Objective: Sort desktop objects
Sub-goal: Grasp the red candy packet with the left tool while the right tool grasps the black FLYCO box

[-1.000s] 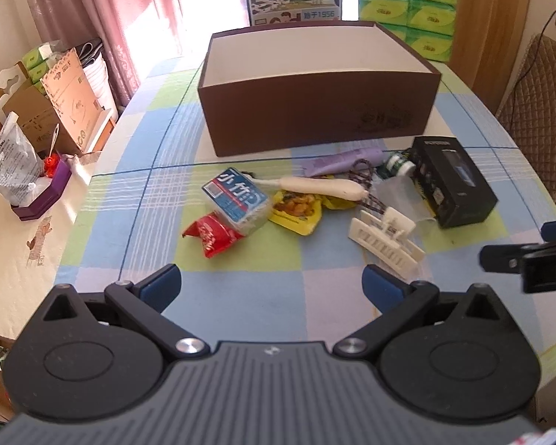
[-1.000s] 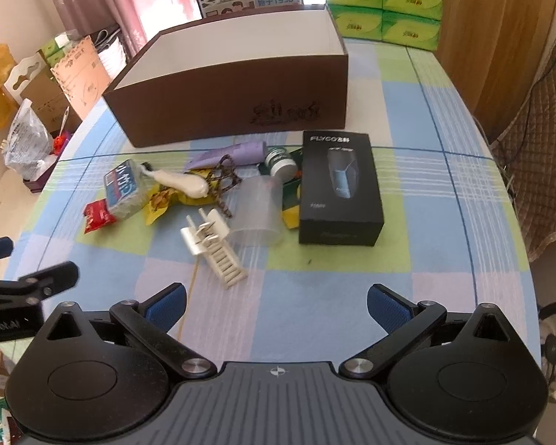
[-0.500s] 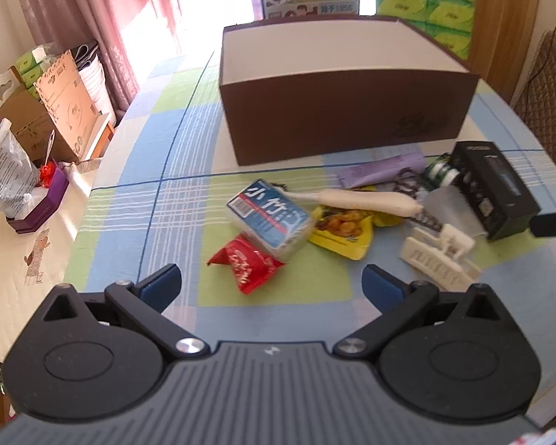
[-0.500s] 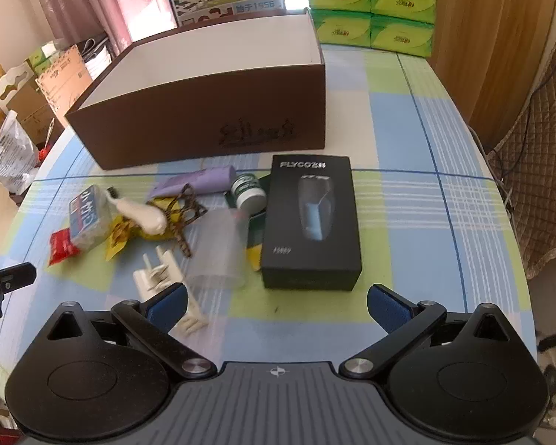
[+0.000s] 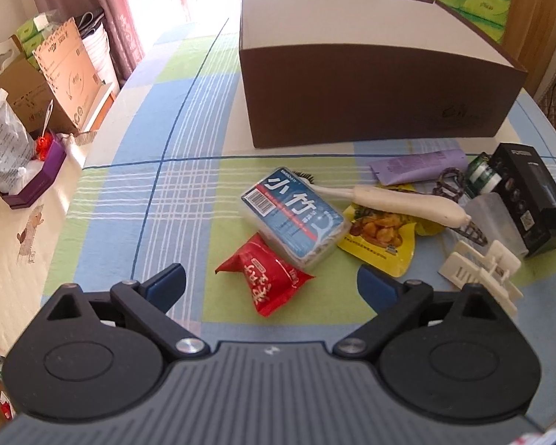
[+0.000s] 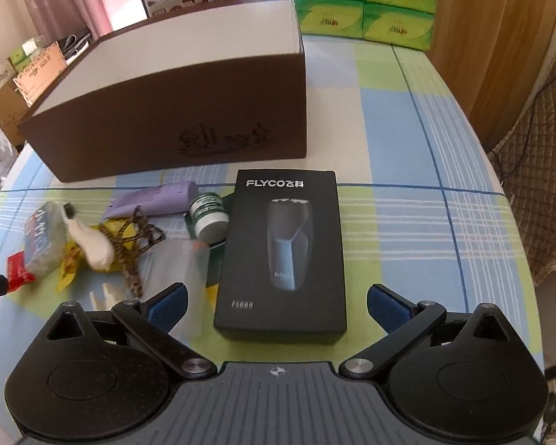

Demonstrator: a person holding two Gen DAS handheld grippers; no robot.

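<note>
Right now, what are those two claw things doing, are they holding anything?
Left gripper: open, holding nothing, above the red snack packet.
Right gripper: open, holding nothing, at the black shaver box.

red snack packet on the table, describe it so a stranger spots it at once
Start at the big brown cardboard box. In the clutter before it, the small red foil snack packet lies nearest the left gripper, against a blue-labelled clear plastic box. It is the only red item.

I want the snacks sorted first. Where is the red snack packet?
In the left wrist view the red snack packet lies on the tablecloth between the open fingers of the left gripper, touching the blue-labelled box behind it.
</note>
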